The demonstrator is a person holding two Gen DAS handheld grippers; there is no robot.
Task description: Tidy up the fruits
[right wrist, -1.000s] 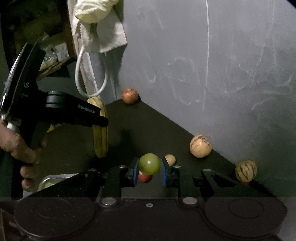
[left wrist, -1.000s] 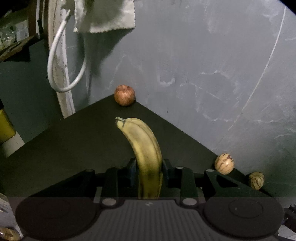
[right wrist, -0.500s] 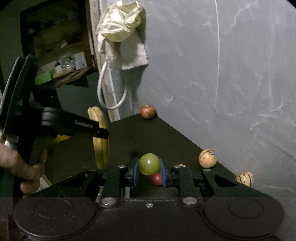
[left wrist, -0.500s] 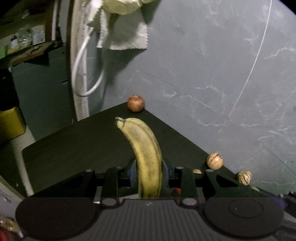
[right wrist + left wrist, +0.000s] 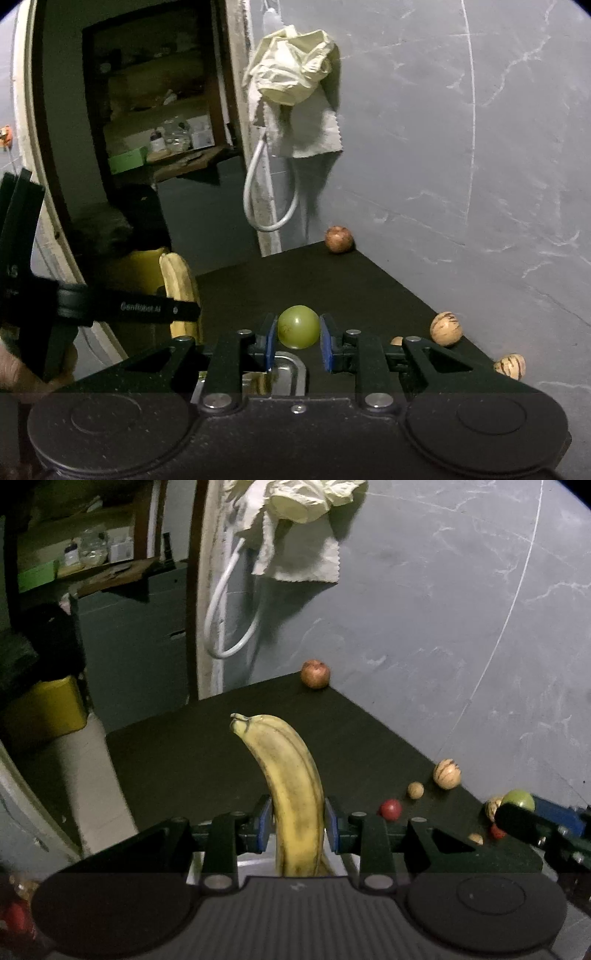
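My left gripper (image 5: 295, 829) is shut on a yellow banana (image 5: 290, 782) that points up and away, held above the black table (image 5: 192, 746). The banana also shows in the right wrist view (image 5: 181, 288) beside the left gripper's arm. My right gripper (image 5: 297, 345) is shut on a green round fruit (image 5: 298, 326), held above a metal tray (image 5: 291, 373). That fruit also shows at the right edge of the left wrist view (image 5: 519, 800).
On the table lie a reddish apple (image 5: 314, 674) in the far corner, a striped round fruit (image 5: 447, 773), a small brown fruit (image 5: 415, 789), a small red fruit (image 5: 390, 808) and another striped fruit (image 5: 510, 365) along the grey wall. A cloth (image 5: 295, 96) and white cable hang at the doorway.
Both grippers have pulled back and risen with their fruit. More of the table and doorway shows, and the metal tray has come into view under the right gripper.
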